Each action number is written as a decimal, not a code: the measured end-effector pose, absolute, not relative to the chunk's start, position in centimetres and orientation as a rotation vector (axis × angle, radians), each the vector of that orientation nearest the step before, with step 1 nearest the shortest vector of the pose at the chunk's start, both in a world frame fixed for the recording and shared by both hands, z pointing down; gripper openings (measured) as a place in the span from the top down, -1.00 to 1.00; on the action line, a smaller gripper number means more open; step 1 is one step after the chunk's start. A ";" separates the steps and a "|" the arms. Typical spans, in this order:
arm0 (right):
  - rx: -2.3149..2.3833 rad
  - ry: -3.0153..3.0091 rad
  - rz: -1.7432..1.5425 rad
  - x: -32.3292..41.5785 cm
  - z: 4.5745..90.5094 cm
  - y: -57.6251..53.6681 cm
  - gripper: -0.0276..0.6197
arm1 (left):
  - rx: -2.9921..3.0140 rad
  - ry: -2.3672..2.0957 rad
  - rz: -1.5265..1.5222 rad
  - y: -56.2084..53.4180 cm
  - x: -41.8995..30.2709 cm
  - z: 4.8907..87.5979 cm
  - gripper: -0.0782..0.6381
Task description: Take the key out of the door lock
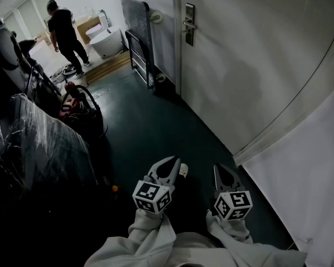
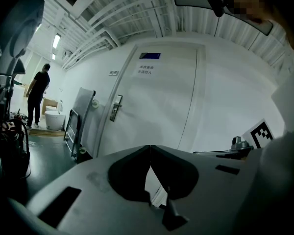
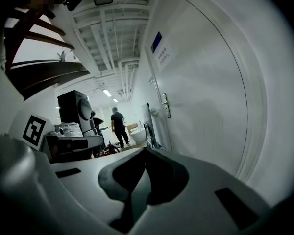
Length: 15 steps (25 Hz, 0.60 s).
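Key: too small to make out from this far. By the task it sits in the door lock point(image 1: 189, 24), a metal plate with a lever handle at the left edge of the white door point(image 1: 256, 65), far off and well apart from both claws.

Surroundings, outward from the lock:
- folded trolley point(image 1: 138, 35), upright against the wall just left of the door
- dark green floor point(image 1: 156, 127), running from the door to the near edge
- person in black point(image 1: 64, 29), standing far left beside a white toilet point(image 1: 106, 40)
- plastic-wrapped goods point(image 1: 33, 143), near left

Left claw point(image 1: 168, 163): jaws together, nothing between them, aimed roughly level at the door.

Right claw point(image 1: 221, 171): jaws likewise together and empty, dipped a little, just beside the left claw.

Both claws are held low before the body, with white sleeves point(image 1: 156, 241) at the near edge.

Step in hand, as judged: the approach, with nothing yet within reach. To do it well:
- close in on the door and raise one claw to lock height
- part its jaws before arriving
- set them flat across the key's head and clamp firmly
- draw the key straight out along the keyhole

A skewed pull would likely bind the key. The spare claw could steady the handle.
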State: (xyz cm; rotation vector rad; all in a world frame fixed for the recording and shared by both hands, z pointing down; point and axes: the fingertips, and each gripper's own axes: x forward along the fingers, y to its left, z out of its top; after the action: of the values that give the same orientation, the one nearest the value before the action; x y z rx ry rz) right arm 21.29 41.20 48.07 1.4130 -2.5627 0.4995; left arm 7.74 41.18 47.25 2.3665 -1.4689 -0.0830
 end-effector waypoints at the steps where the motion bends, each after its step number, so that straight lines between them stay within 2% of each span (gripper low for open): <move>1: 1.411 -2.563 0.498 21.3 48.1 40.9 0.75 | 2.365 -1.471 -0.084 40.8 7.7 47.3 0.74; 15: 1.431 -2.567 0.474 21.2 47.5 32.4 0.76 | 2.395 -1.471 -0.091 31.5 7.2 46.4 0.74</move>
State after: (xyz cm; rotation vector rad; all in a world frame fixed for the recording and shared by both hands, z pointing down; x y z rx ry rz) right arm 21.16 32.40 47.54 1.4314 -2.5667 0.4743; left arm 7.16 31.48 46.42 2.3946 -1.4713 -0.0914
